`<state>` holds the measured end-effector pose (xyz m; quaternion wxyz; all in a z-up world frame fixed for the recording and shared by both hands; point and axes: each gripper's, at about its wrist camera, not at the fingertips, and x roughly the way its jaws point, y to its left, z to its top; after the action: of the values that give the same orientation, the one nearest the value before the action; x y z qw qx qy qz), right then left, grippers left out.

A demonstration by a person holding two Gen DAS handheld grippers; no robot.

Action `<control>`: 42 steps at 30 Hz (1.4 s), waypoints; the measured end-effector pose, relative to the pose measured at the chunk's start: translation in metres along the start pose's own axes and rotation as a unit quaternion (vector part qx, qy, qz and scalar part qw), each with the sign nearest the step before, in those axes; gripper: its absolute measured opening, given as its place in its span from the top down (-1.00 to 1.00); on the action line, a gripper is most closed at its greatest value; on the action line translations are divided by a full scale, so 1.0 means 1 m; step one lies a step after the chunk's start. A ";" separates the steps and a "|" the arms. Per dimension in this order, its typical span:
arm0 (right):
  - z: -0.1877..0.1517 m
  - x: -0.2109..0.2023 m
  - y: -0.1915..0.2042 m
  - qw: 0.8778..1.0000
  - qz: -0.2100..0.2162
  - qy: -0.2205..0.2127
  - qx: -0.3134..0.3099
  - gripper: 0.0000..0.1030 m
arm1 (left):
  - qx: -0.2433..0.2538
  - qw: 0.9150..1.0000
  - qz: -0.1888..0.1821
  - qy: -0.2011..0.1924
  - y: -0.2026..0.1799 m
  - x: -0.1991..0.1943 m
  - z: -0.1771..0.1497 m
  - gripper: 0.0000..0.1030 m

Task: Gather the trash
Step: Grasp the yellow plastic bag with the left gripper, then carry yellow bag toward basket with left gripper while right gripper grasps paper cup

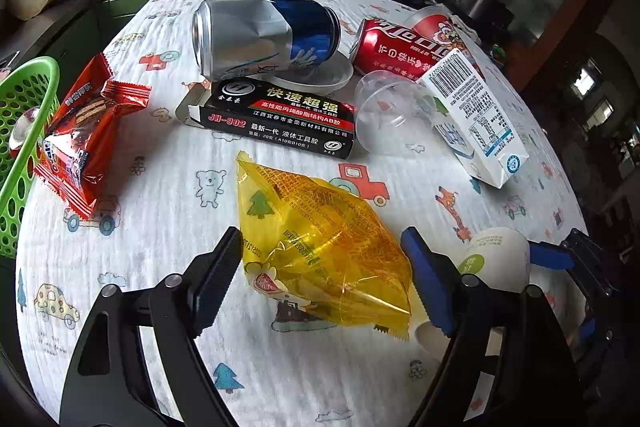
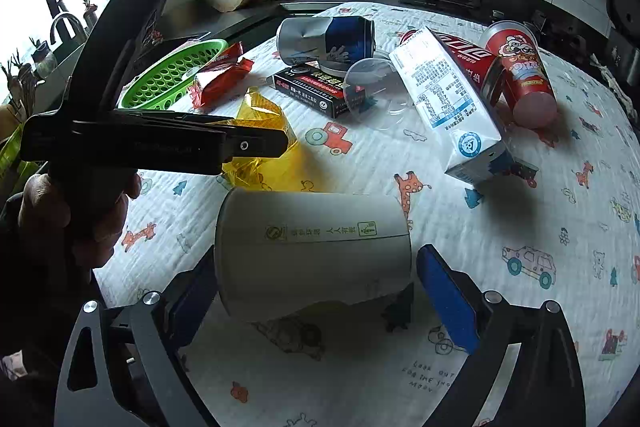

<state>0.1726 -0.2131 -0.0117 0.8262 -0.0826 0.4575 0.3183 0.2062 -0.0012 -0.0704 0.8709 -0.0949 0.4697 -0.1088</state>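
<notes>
A crinkled yellow wrapper [image 1: 320,227] lies on the printed cloth between the fingers of my left gripper [image 1: 320,235]. The jaws stand open, with their pads right at the wrapper's edges and no squeeze showing. A white paper cup [image 2: 312,247] lies on its side between the jaws of my right gripper [image 2: 316,253], which is open, with a gap at the blue right pad [image 2: 440,291]. In the right wrist view, a hand holds the left gripper [image 2: 256,147] over the yellow wrapper [image 2: 260,107]. A green basket [image 1: 24,107] sits at the table's left edge.
Behind the wrapper lie a red snack pack [image 1: 84,135], a black glue box [image 1: 280,119], a dented silver-blue can [image 1: 260,35], a clear plastic cup [image 1: 392,115], a milk carton [image 1: 476,119], a red cola can [image 1: 400,47] and a red snack cup [image 2: 520,71]. A kitchen counter runs behind the table.
</notes>
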 end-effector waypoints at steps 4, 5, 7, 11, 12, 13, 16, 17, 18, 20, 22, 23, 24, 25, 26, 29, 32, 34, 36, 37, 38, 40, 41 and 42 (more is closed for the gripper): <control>0.000 0.001 0.001 1.000 0.001 0.003 -0.002 -0.60 | 0.007 1.000 -0.006 -0.005 -0.001 -0.001 -0.001 -0.41; 0.000 0.001 0.001 1.000 0.001 0.003 -0.002 -0.59 | 0.008 1.000 -0.008 -0.006 -0.001 -0.001 -0.001 -0.39; 0.000 0.000 0.001 1.000 0.002 0.003 -0.001 -0.59 | 0.011 1.000 -0.013 -0.008 -0.001 -0.002 -0.001 -0.26; 0.000 -0.003 0.001 1.000 0.000 -0.004 0.002 -0.59 | 0.018 1.000 -0.013 -0.012 0.001 -0.007 -0.003 -0.20; 0.000 -0.005 0.001 1.000 0.001 -0.007 0.002 -0.59 | 0.018 1.000 -0.014 -0.014 0.002 -0.009 -0.003 -0.18; 0.001 -0.007 0.001 1.000 0.001 -0.009 0.002 -0.59 | 0.017 1.000 -0.015 -0.016 0.003 -0.012 -0.004 -0.17; 0.003 -0.012 0.005 1.000 0.004 -0.016 -0.002 -0.58 | 0.014 1.000 -0.018 -0.022 0.008 -0.021 -0.005 -0.15; 0.005 -0.013 0.006 1.000 0.006 -0.017 -0.004 -0.53 | 0.014 0.999 -0.017 -0.025 0.010 -0.026 -0.006 -0.15; 0.006 -0.014 0.008 1.000 0.006 -0.017 -0.006 -0.52 | 0.014 0.999 -0.015 -0.029 0.012 -0.030 -0.005 -0.14; 0.009 -0.013 0.012 1.000 0.005 -0.014 -0.011 -0.47 | 0.014 0.999 -0.013 -0.037 0.016 -0.040 -0.005 -0.14; 0.010 -0.008 0.017 1.000 0.003 -0.002 -0.021 -0.47 | 0.016 0.999 -0.007 -0.047 0.021 -0.051 -0.005 -0.14; 0.010 -0.006 0.020 1.000 0.002 0.004 -0.027 -0.47 | 0.016 0.999 -0.003 -0.052 0.023 -0.056 -0.004 -0.13; 0.009 -0.006 0.022 0.999 -0.003 0.005 -0.031 -0.47 | 0.014 0.998 -0.001 -0.056 0.026 -0.061 -0.003 -0.13; 0.008 -0.006 0.023 0.999 -0.006 0.005 -0.035 -0.47 | 0.012 0.998 0.000 -0.061 0.029 -0.067 -0.002 -0.13; 0.008 -0.005 0.025 0.999 -0.008 0.007 -0.039 -0.49 | 0.010 0.998 0.004 -0.066 0.032 -0.073 -0.002 -0.13; 0.006 -0.006 0.027 0.999 -0.020 0.008 -0.045 -0.52 | 0.002 0.997 0.013 -0.081 0.043 -0.089 0.000 -0.12; 0.003 -0.008 0.030 0.997 -0.042 0.010 -0.057 -0.59 | -0.001 0.995 0.023 -0.096 0.051 -0.105 0.001 -0.12; 0.000 -0.011 0.032 0.995 -0.069 0.011 -0.068 -0.59 | -0.001 0.994 0.028 -0.103 0.056 -0.114 0.001 -0.12; -0.002 -0.014 0.032 0.994 -0.083 0.008 -0.070 -0.59 | -0.001 0.993 0.034 -0.109 0.059 -0.122 0.001 -0.12; -0.003 -0.016 0.031 0.994 -0.089 0.005 -0.070 -0.59 | 0.000 0.993 0.036 -0.112 0.060 -0.126 0.001 -0.12; -0.004 -0.019 0.031 0.993 -0.095 0.000 -0.071 -0.50 | 0.000 0.993 0.038 -0.114 0.061 -0.129 0.001 -0.12; -0.005 -0.024 0.032 0.992 -0.105 -0.007 -0.073 -0.36 | 0.002 0.992 0.042 -0.117 0.063 -0.134 0.000 -0.11; -0.005 -0.027 0.033 0.991 -0.112 -0.011 -0.074 -0.27 | 0.002 0.992 0.044 -0.118 0.064 -0.136 -0.001 -0.11; -0.005 -0.029 0.033 0.990 -0.119 -0.012 -0.074 -0.22 | 0.002 0.992 0.047 -0.119 0.065 -0.138 -0.001 -0.11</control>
<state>0.1384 -0.2024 0.0138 0.8554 -0.1932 0.4096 0.2515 0.1379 0.0990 0.0218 0.9252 -0.0827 0.3660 -0.0564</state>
